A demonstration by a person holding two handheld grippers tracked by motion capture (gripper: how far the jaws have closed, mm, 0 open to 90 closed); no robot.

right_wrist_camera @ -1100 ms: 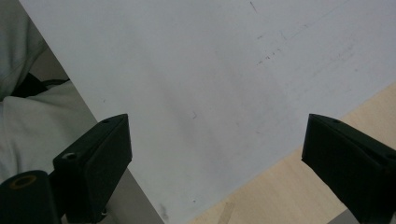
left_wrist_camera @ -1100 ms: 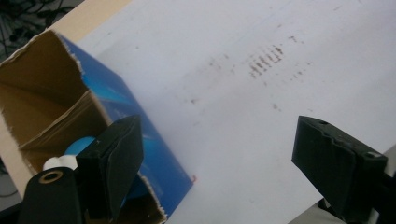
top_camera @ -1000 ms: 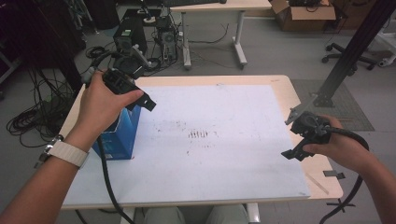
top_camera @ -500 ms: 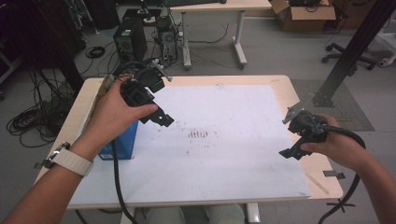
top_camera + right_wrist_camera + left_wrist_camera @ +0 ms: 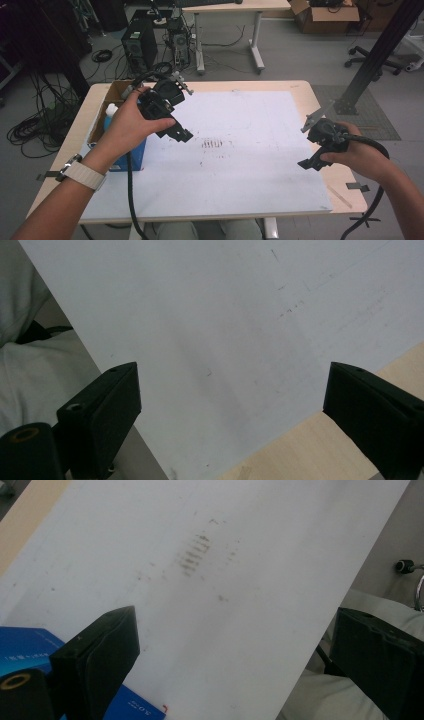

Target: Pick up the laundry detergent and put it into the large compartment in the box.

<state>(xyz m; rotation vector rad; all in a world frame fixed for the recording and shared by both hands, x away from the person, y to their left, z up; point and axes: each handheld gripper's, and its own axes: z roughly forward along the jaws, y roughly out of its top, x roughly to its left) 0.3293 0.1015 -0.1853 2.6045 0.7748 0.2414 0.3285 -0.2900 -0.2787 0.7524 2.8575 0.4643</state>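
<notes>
The one blue box (image 5: 120, 150) sits open-topped at the left edge of the counter (image 5: 280, 86), half on the single white sheet (image 5: 250, 165) that covers most of it, with a white-capped bottle (image 5: 111, 109) standing inside, so I judge it serves as the store for whatever is being handled. Just beside and above it the left gripper (image 5: 179, 134) hangs over the sheet; its fingers (image 5: 100, 650) have just been opening and now stand wide apart with nothing between them. The right gripper (image 5: 311, 161), one of two, waits well apart near the right edge, fingers (image 5: 105, 400) likewise spread and empty.
</notes>
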